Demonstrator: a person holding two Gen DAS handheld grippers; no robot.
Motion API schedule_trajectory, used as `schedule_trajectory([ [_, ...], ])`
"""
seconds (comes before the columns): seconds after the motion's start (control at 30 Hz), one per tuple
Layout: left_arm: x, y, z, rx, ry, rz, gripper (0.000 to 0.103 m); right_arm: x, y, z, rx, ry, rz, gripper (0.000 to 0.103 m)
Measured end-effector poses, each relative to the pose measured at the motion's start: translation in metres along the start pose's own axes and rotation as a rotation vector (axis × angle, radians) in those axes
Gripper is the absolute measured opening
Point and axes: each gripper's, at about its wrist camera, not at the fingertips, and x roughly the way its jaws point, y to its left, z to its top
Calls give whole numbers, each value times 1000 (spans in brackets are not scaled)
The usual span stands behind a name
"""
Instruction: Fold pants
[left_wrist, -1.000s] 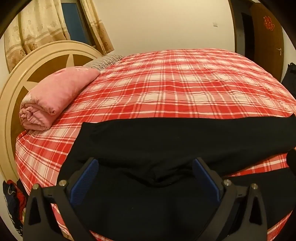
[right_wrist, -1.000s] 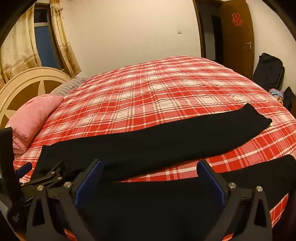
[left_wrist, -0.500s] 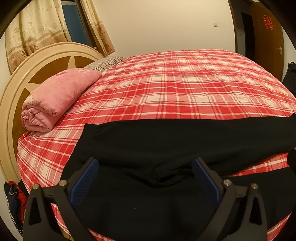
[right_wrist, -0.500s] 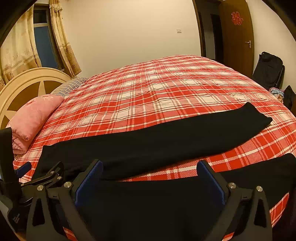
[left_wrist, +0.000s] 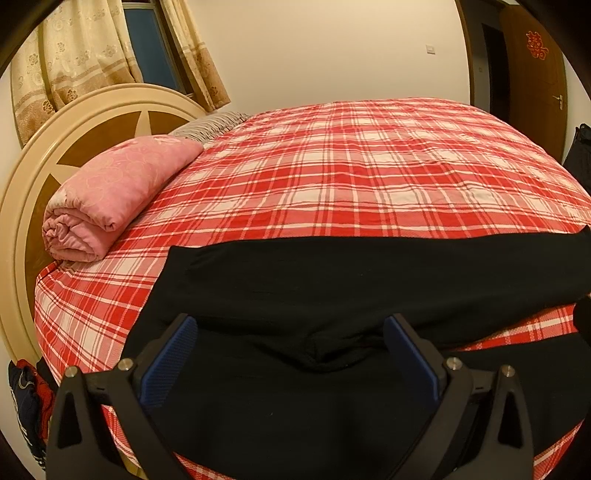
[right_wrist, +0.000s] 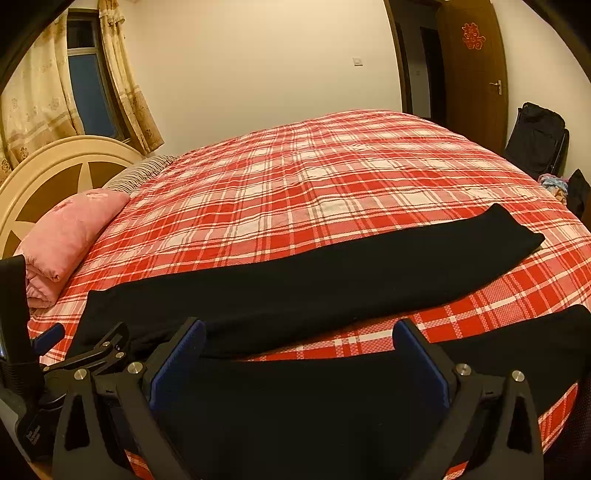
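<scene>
Black pants (right_wrist: 314, 280) lie spread across the near plaid bed (right_wrist: 332, 177), beyond the gaping right gripper (right_wrist: 299, 343).

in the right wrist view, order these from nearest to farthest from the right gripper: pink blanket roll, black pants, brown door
1. black pants, just ahead of the right gripper
2. pink blanket roll, left, by the headboard
3. brown door, far right wall
</scene>
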Motion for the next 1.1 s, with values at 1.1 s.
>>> schedule_trajectory([
  [1.1,-4,4,-2,-10,5,-3,103,-1,5,1,-11,9,10,102],
])
